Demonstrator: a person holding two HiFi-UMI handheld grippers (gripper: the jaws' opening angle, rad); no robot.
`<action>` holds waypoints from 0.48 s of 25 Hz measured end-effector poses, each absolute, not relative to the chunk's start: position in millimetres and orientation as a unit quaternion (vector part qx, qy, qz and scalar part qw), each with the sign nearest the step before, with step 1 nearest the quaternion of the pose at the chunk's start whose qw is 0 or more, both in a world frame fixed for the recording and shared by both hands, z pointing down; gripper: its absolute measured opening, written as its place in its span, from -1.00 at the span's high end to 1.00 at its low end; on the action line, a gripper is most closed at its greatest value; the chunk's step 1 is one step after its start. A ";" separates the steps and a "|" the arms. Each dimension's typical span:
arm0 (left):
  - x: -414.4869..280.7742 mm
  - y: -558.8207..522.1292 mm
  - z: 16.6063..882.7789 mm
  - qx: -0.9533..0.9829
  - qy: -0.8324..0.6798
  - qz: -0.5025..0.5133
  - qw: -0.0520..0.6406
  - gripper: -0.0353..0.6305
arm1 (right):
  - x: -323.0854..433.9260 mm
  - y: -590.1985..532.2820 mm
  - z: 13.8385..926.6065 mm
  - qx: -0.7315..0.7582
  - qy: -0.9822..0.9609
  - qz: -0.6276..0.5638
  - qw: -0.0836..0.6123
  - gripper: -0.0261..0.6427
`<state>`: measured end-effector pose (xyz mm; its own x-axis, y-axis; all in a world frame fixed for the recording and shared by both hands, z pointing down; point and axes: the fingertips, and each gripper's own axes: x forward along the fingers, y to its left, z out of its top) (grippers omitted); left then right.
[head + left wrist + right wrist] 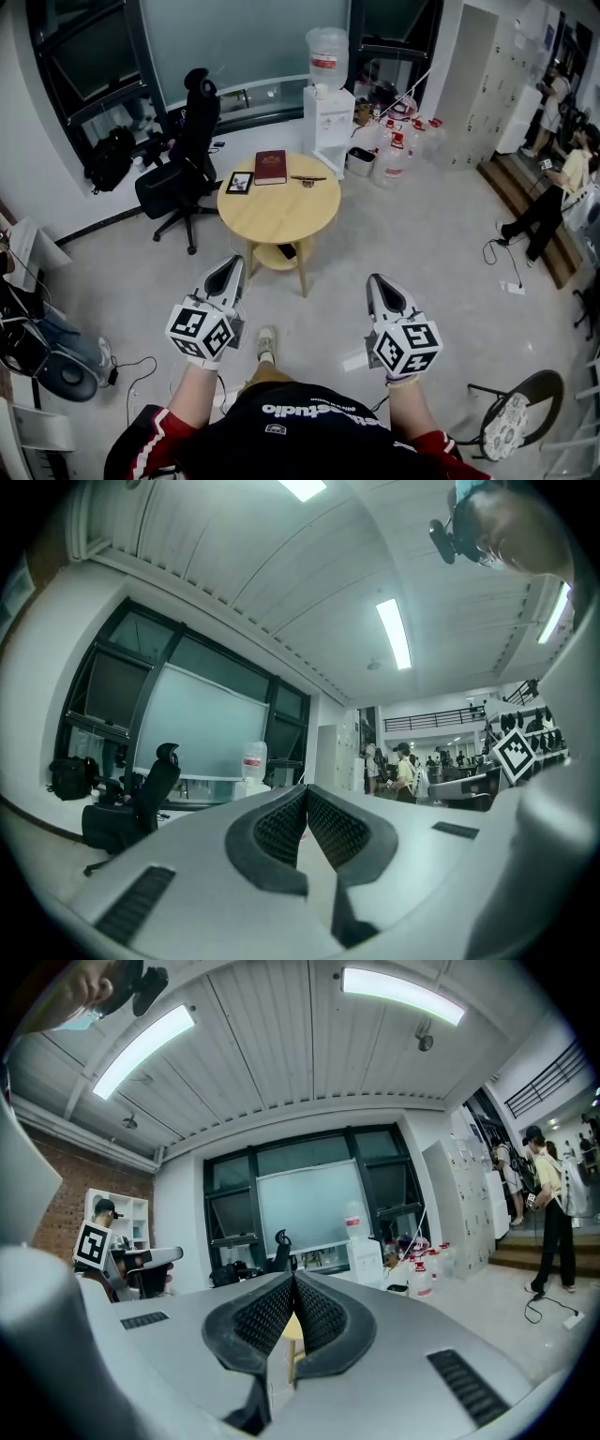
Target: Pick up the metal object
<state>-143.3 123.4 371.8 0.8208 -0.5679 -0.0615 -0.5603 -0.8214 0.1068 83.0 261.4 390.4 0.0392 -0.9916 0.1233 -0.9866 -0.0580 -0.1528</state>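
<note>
Jaws closed and empty on left gripper (233, 264) and right gripper (379, 280), both well short of the table (281, 217), where the metal object (307, 179) lies, not yet picked up.

White lettering ending in "studio" on black shirt (319, 410), red label on water bottle (326, 58) too small to read
</note>
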 end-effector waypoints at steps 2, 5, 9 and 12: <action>-143.7 121.7 372.9 0.953 -0.296 -0.045 0.041 0.84 | 83.4 258.6 391.2 -0.721 0.686 -0.097 0.011 0.84; -148.8 115.8 375.0 0.952 -0.300 -0.047 0.043 0.84 | 80.1 250.1 393.6 -0.717 0.690 -0.099 0.007 0.84; -157.5 108.2 380.4 0.947 -0.312 -0.049 0.055 0.84 | 71.3 236.9 399.0 -0.706 0.700 -0.107 -0.001 0.84; -165.8 104.6 385.4 0.943 -0.324 -0.045 0.060 0.84 | 63.2 230.4 399.5 -0.696 0.710 -0.108 -0.007 0.84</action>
<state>-165.8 104.6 385.4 0.7866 -0.6158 -0.0454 -0.6050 -0.7833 0.1428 63.2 230.4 399.5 -0.0316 -0.9866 0.1603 -0.9895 0.0082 -0.1445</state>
